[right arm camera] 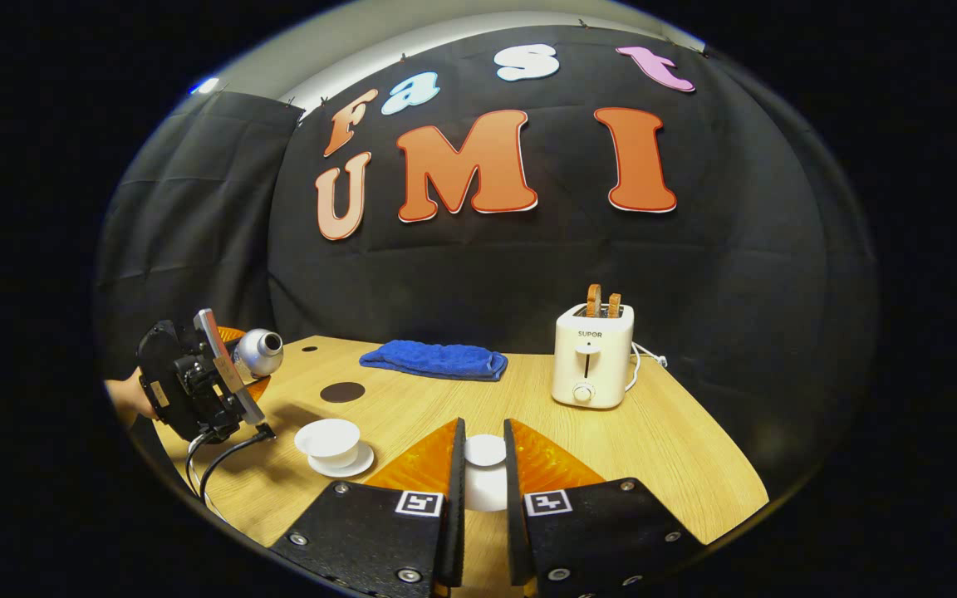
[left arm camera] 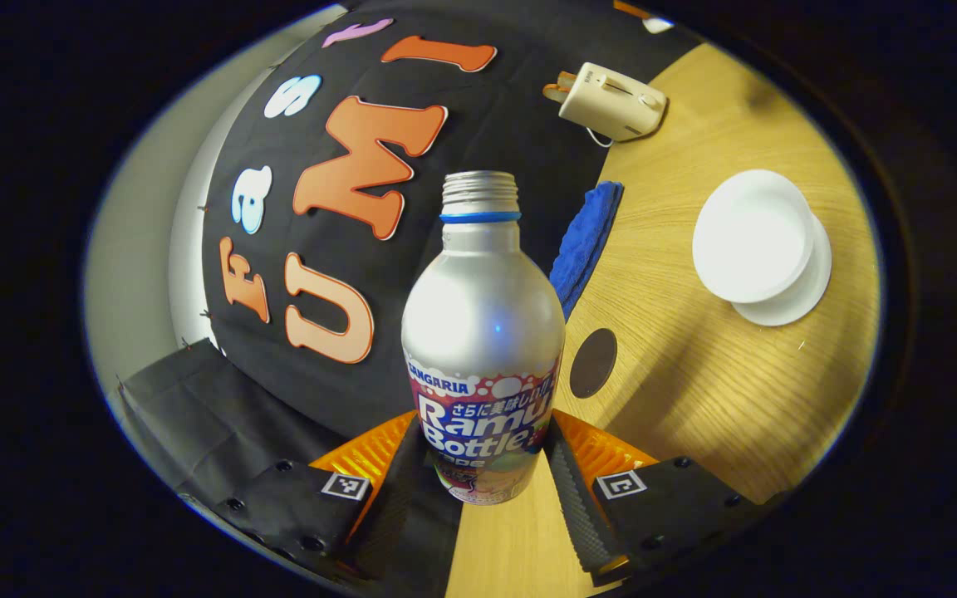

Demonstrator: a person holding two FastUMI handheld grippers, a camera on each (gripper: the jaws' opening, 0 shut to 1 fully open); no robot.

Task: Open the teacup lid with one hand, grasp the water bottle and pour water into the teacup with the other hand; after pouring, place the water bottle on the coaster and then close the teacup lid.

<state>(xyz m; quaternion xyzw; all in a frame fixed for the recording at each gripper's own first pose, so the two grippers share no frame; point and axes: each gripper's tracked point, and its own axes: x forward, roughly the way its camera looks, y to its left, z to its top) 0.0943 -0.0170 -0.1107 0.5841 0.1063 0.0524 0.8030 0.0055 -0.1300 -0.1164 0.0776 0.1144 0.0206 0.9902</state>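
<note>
My left gripper [left arm camera: 485, 428] is shut on the lower body of a silver, uncapped water bottle [left arm camera: 483, 332]. In the right gripper view that bottle [right arm camera: 258, 353] is held tilted, mouth pointing right, above the table's left end in the left gripper [right arm camera: 196, 382]. The white teacup [left arm camera: 751, 234] stands uncovered on its saucer, also seen as teacup [right arm camera: 331, 438] just right of and below the bottle. A dark round coaster [left arm camera: 593, 362] [right arm camera: 342, 392] lies bare behind it. My right gripper [right arm camera: 484, 425] is shut on the white teacup lid [right arm camera: 485, 451], held above the table.
A folded blue towel [right arm camera: 435, 360] lies at the back of the wooden table [right arm camera: 653, 440]. A cream toaster [right arm camera: 593, 355] with toast in its slots and a cord stands at the back right. A person's hand [right arm camera: 125, 399] holds the left gripper at the table's left edge.
</note>
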